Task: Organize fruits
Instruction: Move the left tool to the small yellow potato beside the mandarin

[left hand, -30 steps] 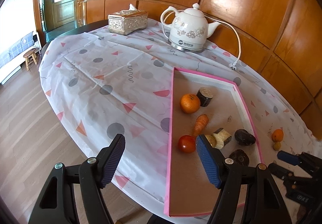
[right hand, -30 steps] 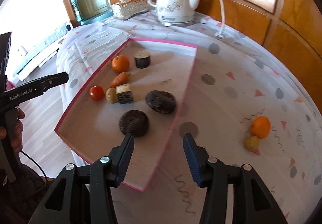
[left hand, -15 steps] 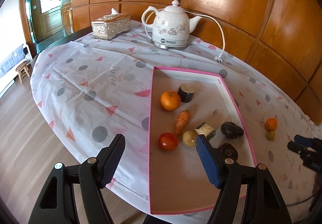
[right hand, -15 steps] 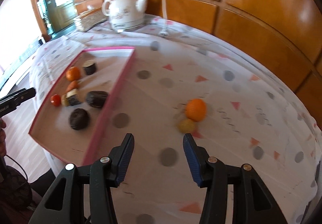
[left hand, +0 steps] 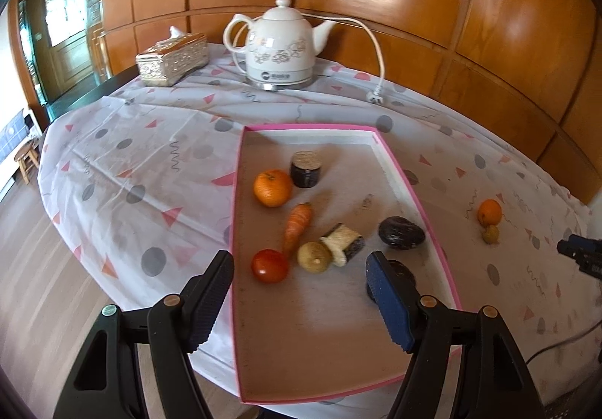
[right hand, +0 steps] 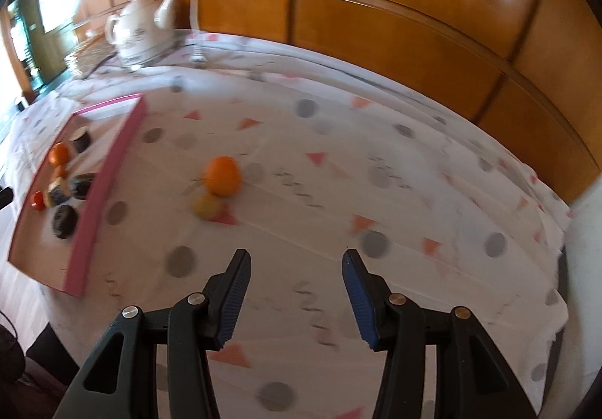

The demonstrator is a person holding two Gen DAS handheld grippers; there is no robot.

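An orange and a small yellow fruit lie touching on the cloth, ahead and left of the right gripper, whose fingers are spread wide and hold nothing. Bare cloth lies between those fingers and the two fruits, and open cloth runs on to the right as far as the table edge. The view is blurred.

Left of the fruits stands the pink tray, its near wall between them and the things inside.

The left gripper hangs over the tray's near end, fingers wide apart and empty. Just ahead between its fingers lie a tomato, a pale round fruit and a cut piece; further ahead a carrot, a second orange and a dark cylinder. A dark lump lies ahead of the right finger, another partly hidden behind it. The tray floor nearest the fingers is bare.

Far ahead stand a kettle with its cord, and a tissue box.
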